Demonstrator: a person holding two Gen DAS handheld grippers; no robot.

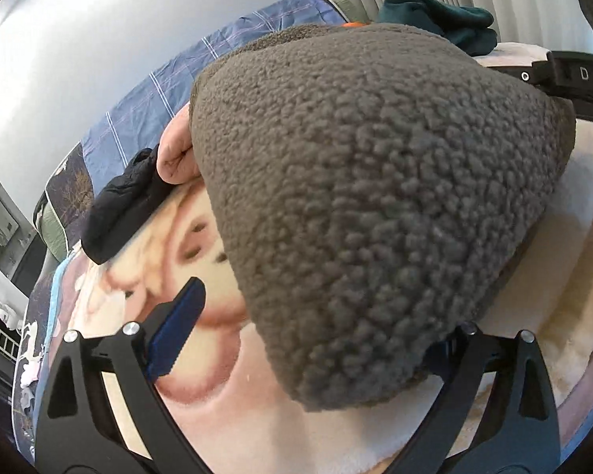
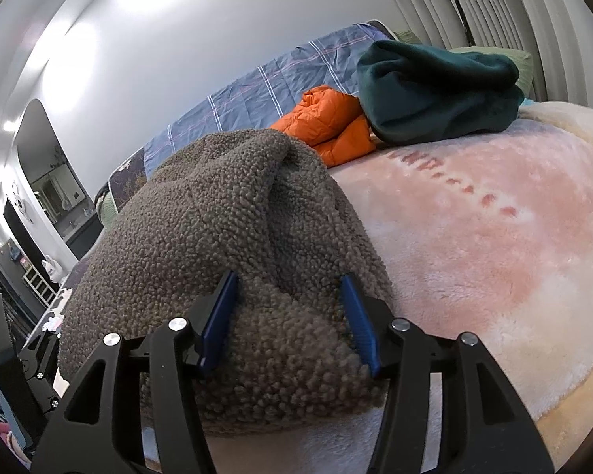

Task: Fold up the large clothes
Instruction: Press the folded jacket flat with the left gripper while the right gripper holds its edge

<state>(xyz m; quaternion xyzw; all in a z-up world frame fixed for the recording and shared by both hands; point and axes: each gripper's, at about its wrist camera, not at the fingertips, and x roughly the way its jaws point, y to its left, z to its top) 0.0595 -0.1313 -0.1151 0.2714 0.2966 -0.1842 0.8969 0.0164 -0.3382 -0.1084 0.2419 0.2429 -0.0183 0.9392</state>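
A brown-grey fleece garment lies bunched on a printed plush blanket on a bed. My left gripper is open; its left blue pad is bare, and the fleece covers the right pad. In the right wrist view the fleece fills the lower left. My right gripper is open, its blue pads standing on either side of a fold of the fleece without squeezing it. The right gripper's black body shows at the far right of the left wrist view.
An orange puffer jacket and a dark green garment lie at the back of the bed. A black garment lies left of the fleece. A blue plaid quilt runs along the white wall. The pink blanket spreads to the right.
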